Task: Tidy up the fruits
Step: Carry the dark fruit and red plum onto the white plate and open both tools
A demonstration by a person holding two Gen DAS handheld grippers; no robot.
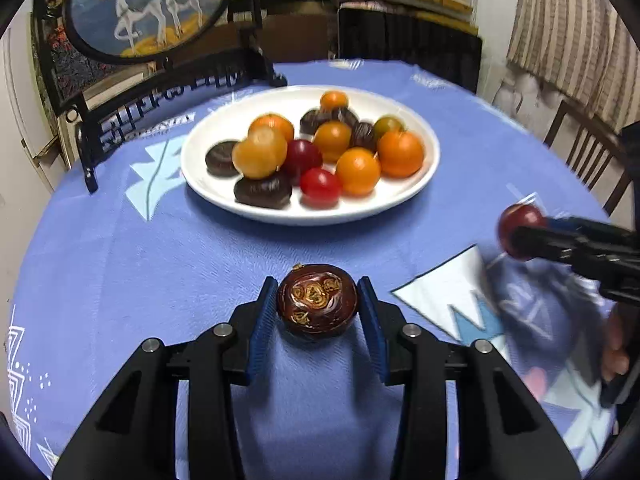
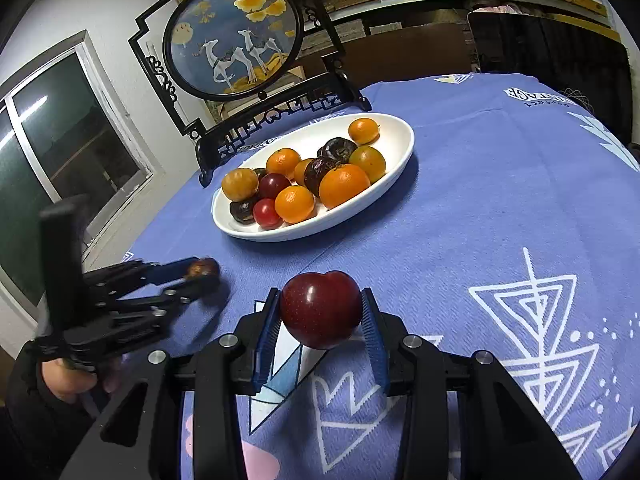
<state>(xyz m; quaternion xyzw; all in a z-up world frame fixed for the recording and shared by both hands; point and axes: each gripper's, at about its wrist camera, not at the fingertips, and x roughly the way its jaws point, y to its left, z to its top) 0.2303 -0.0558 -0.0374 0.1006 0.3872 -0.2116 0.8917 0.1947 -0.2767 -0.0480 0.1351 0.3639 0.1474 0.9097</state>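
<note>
My left gripper [image 1: 317, 300] is shut on a dark brown round fruit [image 1: 317, 299] with gold markings, held just above the blue tablecloth. My right gripper [image 2: 320, 310] is shut on a dark red plum [image 2: 320, 308], held above the cloth. A white oval plate [image 1: 208, 152] further back holds several orange, red and dark brown fruits [image 1: 358, 170]. The plate also shows in the right wrist view [image 2: 400, 136]. The right gripper with its plum [image 1: 520, 230] shows at the right of the left wrist view. The left gripper [image 2: 202, 270] shows at the left of the right wrist view.
A black framed round screen with a deer painting [image 2: 236, 40] stands on the table behind the plate. A wooden chair [image 1: 588, 156] stands at the table's right edge. A window [image 2: 60, 132] is on the left wall. Shelves line the back wall.
</note>
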